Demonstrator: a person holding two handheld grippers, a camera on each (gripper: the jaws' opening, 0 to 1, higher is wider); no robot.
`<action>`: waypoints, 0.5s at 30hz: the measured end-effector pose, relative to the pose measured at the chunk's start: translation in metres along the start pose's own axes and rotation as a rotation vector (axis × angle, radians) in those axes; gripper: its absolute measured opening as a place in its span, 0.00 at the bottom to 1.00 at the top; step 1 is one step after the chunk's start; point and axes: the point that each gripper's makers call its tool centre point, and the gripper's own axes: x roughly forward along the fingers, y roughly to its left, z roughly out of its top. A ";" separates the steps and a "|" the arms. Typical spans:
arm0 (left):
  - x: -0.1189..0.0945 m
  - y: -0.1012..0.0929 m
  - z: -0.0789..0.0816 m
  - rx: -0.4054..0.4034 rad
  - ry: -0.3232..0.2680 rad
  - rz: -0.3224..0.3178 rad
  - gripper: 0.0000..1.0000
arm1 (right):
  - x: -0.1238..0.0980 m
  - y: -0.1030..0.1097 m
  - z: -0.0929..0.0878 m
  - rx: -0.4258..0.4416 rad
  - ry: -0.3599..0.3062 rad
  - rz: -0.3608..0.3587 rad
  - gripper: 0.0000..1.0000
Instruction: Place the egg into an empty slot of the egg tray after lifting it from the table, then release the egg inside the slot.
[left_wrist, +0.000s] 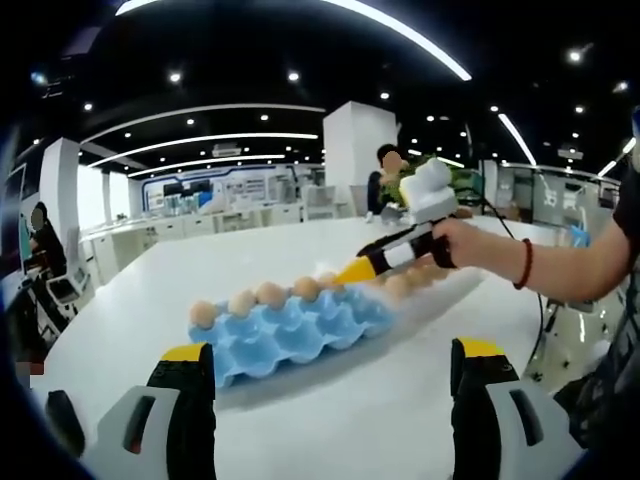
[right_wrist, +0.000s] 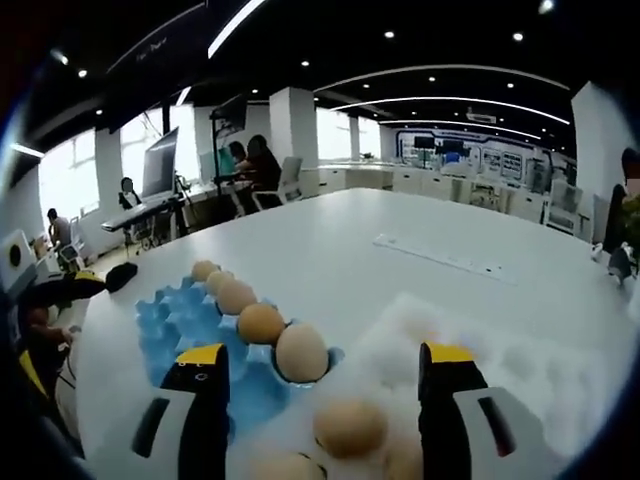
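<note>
Right gripper (right_wrist: 318, 410) jaws are being held spread, nothing pinched; a loose egg (right_wrist: 350, 427) is lying between them on the worktop (right_wrist: 450, 300), just beside the blue egg tray (right_wrist: 165, 325). More loose eggs are crowding it, so a neighbour is likely being knocked or rolled if the jaws are closed off-centre. A row of eggs (right_wrist: 262, 322) is already filling the near tray edge; empty slots are lying behind. Left gripper (left_wrist: 335, 400) jaws are being held spread, well apart from the tray (left_wrist: 300, 335).
</note>
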 end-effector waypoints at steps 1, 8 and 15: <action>0.000 0.000 0.000 -0.001 -0.001 -0.001 1.00 | 0.000 -0.002 0.001 0.002 -0.001 -0.002 0.80; 0.002 0.001 0.002 0.003 0.000 0.000 1.00 | -0.010 -0.002 -0.005 0.004 0.009 -0.019 0.77; 0.003 0.002 0.003 0.004 -0.003 0.003 1.00 | -0.014 -0.009 -0.008 0.003 0.028 -0.040 0.69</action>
